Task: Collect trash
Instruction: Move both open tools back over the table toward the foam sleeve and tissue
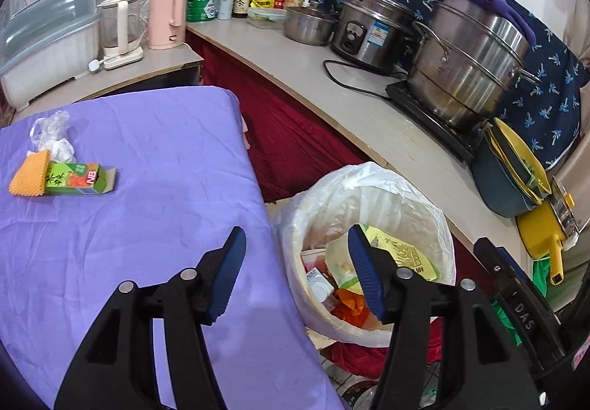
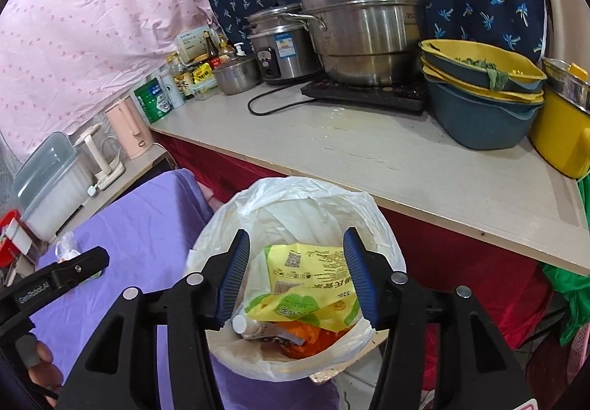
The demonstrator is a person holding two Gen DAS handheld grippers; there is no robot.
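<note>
A green drink carton (image 1: 79, 178), an orange ridged wrapper (image 1: 29, 177) and a crumpled clear plastic bag (image 1: 53, 131) lie at the far left of the purple-covered table (image 1: 147, 188). A trash bin with a white liner (image 1: 372, 188) stands to the right of the table; it holds a yellow packet (image 2: 313, 277) and other trash. My left gripper (image 1: 297, 275) is open and empty, over the table's right edge and the bin. My right gripper (image 2: 297, 279) is open and empty, directly above the bin (image 2: 295, 211).
A long counter (image 1: 332, 85) behind the bin carries a large steel steamer pot (image 1: 472, 63), a rice cooker (image 1: 368, 30), bottles and stacked yellow-blue basins (image 2: 483, 93). Kettles (image 1: 166, 15) and a dish rack (image 1: 44, 41) stand beyond the table.
</note>
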